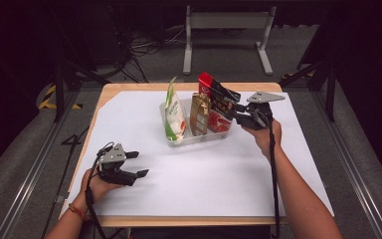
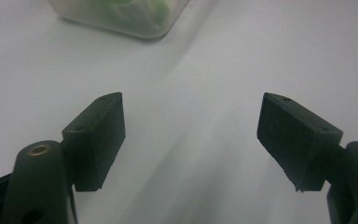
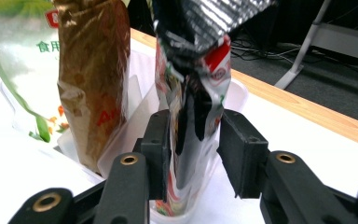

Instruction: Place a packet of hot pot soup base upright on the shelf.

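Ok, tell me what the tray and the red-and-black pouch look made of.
Tray: seemingly translucent plastic, frosted; the packets show through its wall. Red-and-black pouch: probably metallised plastic film, glossy and crinkled, silver lining showing at the top. The right hand-held gripper pinches it.

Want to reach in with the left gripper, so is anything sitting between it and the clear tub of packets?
Nothing visible does. The left gripper is open over bare white table, and the clear tub lies straight ahead of it.

High view looks down/fwd over table; gripper views ride low, close; all share clear plastic rectangular tray (image 1: 179, 140) (image 2: 121, 28) (image 3: 121, 154).
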`<action>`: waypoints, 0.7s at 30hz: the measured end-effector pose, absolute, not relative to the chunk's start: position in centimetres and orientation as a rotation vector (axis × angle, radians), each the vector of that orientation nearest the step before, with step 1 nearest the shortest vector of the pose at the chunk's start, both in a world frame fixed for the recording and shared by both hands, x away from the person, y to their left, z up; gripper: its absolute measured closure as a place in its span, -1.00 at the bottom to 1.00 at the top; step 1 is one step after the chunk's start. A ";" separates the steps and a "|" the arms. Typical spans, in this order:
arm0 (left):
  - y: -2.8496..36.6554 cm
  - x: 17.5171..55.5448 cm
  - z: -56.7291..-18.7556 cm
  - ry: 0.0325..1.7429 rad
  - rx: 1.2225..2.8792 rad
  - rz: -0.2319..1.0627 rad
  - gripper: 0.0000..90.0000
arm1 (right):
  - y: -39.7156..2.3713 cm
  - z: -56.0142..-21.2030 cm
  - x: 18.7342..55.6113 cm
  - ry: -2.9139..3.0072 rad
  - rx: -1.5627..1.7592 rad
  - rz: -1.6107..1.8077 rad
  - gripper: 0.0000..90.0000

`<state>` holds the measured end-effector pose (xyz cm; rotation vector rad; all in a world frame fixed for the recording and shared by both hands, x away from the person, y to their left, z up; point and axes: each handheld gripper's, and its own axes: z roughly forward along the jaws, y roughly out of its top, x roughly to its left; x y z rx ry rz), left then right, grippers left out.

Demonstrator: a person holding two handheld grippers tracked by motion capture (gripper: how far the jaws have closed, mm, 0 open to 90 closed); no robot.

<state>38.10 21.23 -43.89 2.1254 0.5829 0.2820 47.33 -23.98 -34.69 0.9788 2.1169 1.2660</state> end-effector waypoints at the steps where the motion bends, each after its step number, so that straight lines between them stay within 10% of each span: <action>1: 21.2 38.1 -43.9 0.586 2.121 0.279 -0.46 | -24.1 -34.7 47.3 2.119 0.976 1.259 0.47; 21: 21.2 38.1 -43.9 0.582 2.129 0.282 -0.41 | -27.0 -38.0 47.5 2.175 1.022 1.170 1.00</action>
